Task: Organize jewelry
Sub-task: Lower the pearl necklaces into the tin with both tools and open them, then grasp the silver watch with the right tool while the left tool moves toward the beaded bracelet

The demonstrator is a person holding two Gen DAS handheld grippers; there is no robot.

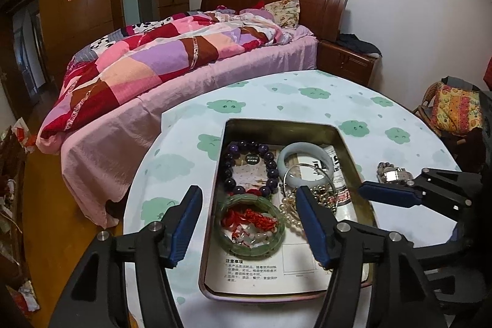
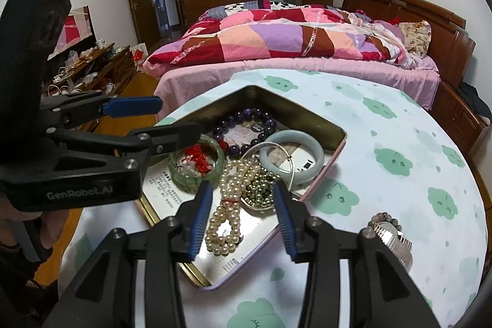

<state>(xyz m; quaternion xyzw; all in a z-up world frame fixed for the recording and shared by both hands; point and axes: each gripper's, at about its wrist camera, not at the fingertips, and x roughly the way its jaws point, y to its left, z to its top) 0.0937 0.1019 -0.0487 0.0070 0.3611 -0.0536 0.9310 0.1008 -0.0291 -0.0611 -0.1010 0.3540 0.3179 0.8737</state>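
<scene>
**Black frames, blue pads, bright screws**

Left hand-held gripper [image 1: 247,223]: matte black plastic arms, round silver screw heads at the joints, ribbed blue pads lining both fingers [image 1: 184,223]. Right hand-held gripper [image 2: 243,223]: same black build, same blue-lined fingers [image 2: 200,220]. Seen from the right wrist, the left unit's black body carries grey "GenRobot.AI" lettering, bare skin showing just below that lettering.
</scene>
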